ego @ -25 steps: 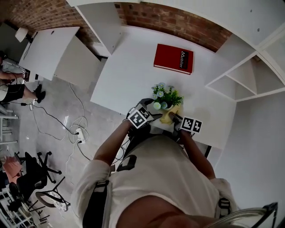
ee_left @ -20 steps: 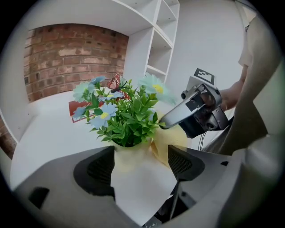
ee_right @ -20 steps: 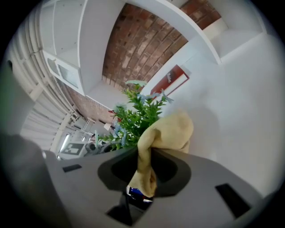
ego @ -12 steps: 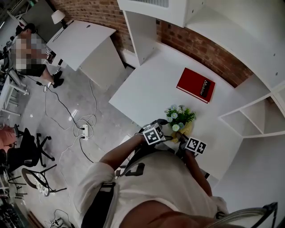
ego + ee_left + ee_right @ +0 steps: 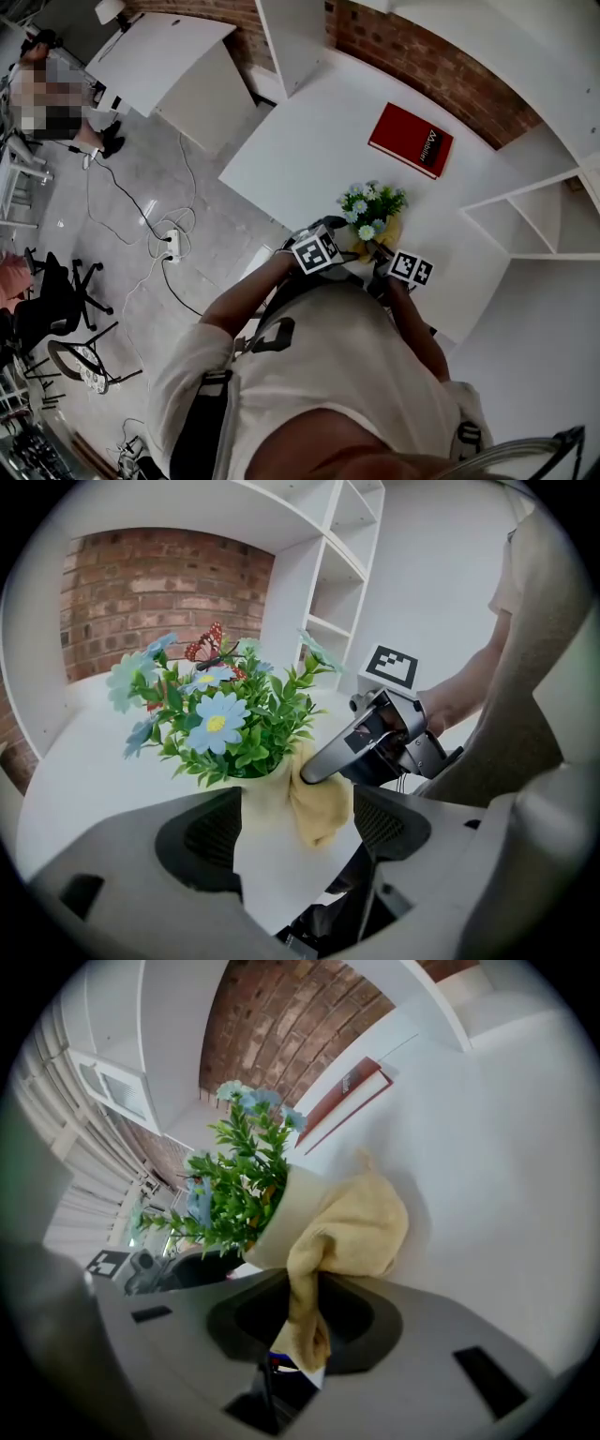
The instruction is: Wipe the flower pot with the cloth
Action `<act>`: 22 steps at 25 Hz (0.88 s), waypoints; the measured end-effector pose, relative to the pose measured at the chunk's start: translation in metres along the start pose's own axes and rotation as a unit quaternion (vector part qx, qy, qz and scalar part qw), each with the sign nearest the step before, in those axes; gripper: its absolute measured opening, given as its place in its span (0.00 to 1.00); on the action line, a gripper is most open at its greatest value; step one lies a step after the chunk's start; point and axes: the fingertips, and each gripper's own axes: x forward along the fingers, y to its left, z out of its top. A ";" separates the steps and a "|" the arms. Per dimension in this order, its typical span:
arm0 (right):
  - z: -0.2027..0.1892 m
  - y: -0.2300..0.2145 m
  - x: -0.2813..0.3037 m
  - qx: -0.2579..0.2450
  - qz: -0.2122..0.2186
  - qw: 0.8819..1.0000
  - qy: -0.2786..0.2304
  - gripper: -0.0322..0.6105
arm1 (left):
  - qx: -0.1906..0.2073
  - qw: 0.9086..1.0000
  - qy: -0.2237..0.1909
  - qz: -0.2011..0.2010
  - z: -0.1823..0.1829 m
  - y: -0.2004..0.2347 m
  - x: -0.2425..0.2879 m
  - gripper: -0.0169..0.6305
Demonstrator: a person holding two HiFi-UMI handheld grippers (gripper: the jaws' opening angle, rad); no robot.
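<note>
Pot wipe, both claws engaged
My left claw (image 5: 292, 825) clamps the white flower pot (image 5: 267, 855) at the tabletop (image 5: 487, 1147) near edge; my right claw (image 5: 302, 1321) pinches the yellow cloth (image 5: 361, 1227) against its side

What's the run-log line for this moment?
phase: wipe | left gripper: shut on flower pot | right gripper: shut on cloth | cloth: against flower pot side
</note>
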 end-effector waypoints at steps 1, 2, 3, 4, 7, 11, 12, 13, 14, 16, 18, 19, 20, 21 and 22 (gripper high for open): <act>0.003 0.007 0.003 -0.004 0.006 1.000 -0.003 0.20 | 0.001 1.000 -0.002 0.003 0.000 0.003 -0.003 0.58; 0.006 0.016 0.005 -0.006 0.015 1.000 -0.003 0.20 | 0.000 1.000 -0.003 0.006 0.000 0.006 -0.006 0.58; 0.008 0.025 0.005 -0.006 0.026 1.000 -0.002 0.20 | -0.003 1.000 -0.005 0.008 0.001 0.006 -0.008 0.58; 0.011 0.033 0.002 -0.005 0.038 0.999 -0.001 0.20 | -0.005 1.000 -0.006 0.006 0.002 0.004 -0.008 0.58; 0.022 0.050 -0.014 -0.003 0.068 0.998 -0.015 0.20 | -0.003 1.000 -0.002 -0.012 0.005 -0.011 0.005 0.58; 0.028 0.058 -0.025 -0.003 0.073 0.997 -0.032 0.20 | -0.018 1.000 -0.002 0.002 -0.008 -0.002 0.002 0.58; 0.029 0.058 -0.026 -0.001 0.073 0.997 -0.034 0.20 | -0.026 1.000 -0.004 0.007 -0.008 0.006 -0.004 0.58; 0.031 0.057 -0.026 0.001 0.073 0.997 -0.036 0.20 | -0.032 0.999 -0.005 0.011 -0.008 0.015 -0.009 0.58; 0.034 0.057 -0.027 0.001 0.075 0.996 -0.039 0.20 | -0.033 0.999 -0.006 0.015 -0.006 0.025 -0.013 0.58; 0.040 0.059 -0.028 -0.002 0.077 0.996 -0.046 0.20 | -0.030 0.999 -0.010 0.023 -0.001 0.045 -0.018 0.58; 0.043 0.063 -0.028 -0.007 0.077 0.996 -0.051 0.20 | -0.036 0.999 -0.018 0.024 0.006 0.056 -0.028 0.58; 0.043 0.064 -0.027 -0.011 0.076 0.996 -0.051 0.20 | -0.040 0.999 -0.023 0.023 0.010 0.059 -0.032 0.58; 0.043 0.064 -0.024 -0.013 0.074 0.996 -0.050 0.20 | -0.043 0.999 -0.027 0.021 0.013 0.061 -0.035 0.58; 0.043 0.062 -0.022 -0.014 0.074 0.996 -0.049 0.20 | -0.042 0.999 -0.028 0.021 0.015 0.063 -0.034 0.58; 0.042 0.059 -0.019 -0.012 0.075 0.996 -0.049 0.20 | -0.038 0.999 -0.028 0.020 0.017 0.063 -0.031 0.58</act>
